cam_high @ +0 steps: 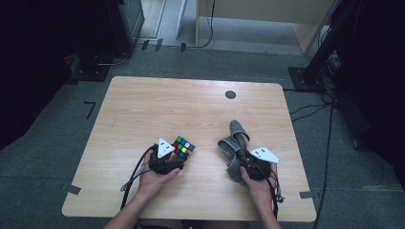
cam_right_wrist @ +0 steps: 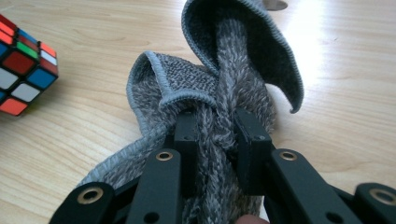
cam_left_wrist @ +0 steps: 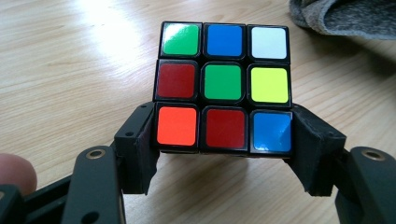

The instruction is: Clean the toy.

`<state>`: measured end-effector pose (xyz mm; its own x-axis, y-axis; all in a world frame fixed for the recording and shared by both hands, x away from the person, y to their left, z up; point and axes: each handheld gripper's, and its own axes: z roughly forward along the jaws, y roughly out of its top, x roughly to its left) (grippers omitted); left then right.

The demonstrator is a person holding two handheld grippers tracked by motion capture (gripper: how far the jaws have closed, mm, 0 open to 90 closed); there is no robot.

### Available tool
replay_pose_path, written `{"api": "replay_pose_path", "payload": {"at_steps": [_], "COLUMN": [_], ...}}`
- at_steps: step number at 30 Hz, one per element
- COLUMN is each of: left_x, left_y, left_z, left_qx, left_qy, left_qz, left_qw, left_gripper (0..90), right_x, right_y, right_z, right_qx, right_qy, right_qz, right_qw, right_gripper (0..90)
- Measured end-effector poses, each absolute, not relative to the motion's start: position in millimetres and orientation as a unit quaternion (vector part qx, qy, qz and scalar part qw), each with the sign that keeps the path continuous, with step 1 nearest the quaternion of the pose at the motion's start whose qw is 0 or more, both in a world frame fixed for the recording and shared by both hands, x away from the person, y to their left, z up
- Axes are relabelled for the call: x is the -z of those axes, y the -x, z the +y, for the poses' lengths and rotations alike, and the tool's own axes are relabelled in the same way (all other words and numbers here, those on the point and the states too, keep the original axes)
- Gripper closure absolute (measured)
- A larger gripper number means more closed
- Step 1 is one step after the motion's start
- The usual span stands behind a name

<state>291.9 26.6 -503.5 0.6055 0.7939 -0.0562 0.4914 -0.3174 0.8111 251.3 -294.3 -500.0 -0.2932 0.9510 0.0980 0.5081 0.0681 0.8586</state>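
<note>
Room is what I check first: beyond both sets of jaws the wooden table (cam_high: pixel 143 102) runs bare to its far edge, broken by a dark round cap (cam_high: pixel 230 94), while the near edge lies close behind my hands. My left gripper (cam_high: pixel 173 155) has its jaws pressed against the two sides of the puzzle cube (cam_left_wrist: pixel 224 86), gripping it at its bottom row; the cube sits on the table and sticks out past the jaw tips. Its upward face reads green, blue, white along the far row, dark red, green, yellow in the middle, and orange, dark red, blue between the jaws. My right gripper (cam_right_wrist: pixel 215 128) pinches a bunched grey cloth (cam_right_wrist: pixel 233 65), nearly closed on a thick fold; the cloth curls up and forward past the tips, with a stitched hem.
</note>
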Motion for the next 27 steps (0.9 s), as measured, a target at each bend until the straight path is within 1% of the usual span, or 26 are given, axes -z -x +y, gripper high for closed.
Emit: {"api": "replay_pose_path", "payload": {"at_steps": [8,11,14,18,19,20,25,27], "left_x": [507.8,511.1,511.2,512.7,512.7,513.0,513.4,513.8], "left_y": [-294.9,-295.6,-296.5,-297.7,-297.8,-298.8,-301.1,-301.9], "left_z": [26.5,24.4,23.7,23.2,23.1,23.4,22.3,21.8], "left_qx": [-0.183,-0.183,-0.181,-0.178,-0.178,-0.175,-0.177,-0.180], "left_qy": [-0.793,-0.799,-0.797,-0.798,-0.799,-0.797,-0.795,-0.795], "left_qz": [0.405,0.412,0.420,0.423,0.423,0.425,0.427,0.427], "left_qw": [0.417,0.399,0.395,0.390,0.390,0.392,0.393,0.392], "left_gripper": [33.6,29.2,28.6,30.8,33.7,34.2,34.2,34.1], "right_x": [504.3,506.6,508.4,508.9,508.9,509.0,510.8,510.4], "right_y": [-251.2,-251.6,-251.2,-250.7,-250.6,-250.7,-255.0,-258.3], "right_z": [-294.6,-294.0,-292.1,-290.3,-290.0,-289.9,-286.8,-282.9], "right_qx": [-0.428,-0.428,-0.426,-0.426,-0.426,-0.427,-0.435,-0.435], "right_qy": [-0.533,-0.534,-0.532,-0.531,-0.531,-0.532,-0.542,-0.539], "right_qz": [0.685,0.685,0.689,0.691,0.690,0.690,0.680,0.681], "right_qw": [0.253,0.248,0.246,0.244,0.244,0.243,0.234,0.237], "right_gripper": [73.9,73.7,73.4,73.5,73.5,73.6,74.1,74.3]}}
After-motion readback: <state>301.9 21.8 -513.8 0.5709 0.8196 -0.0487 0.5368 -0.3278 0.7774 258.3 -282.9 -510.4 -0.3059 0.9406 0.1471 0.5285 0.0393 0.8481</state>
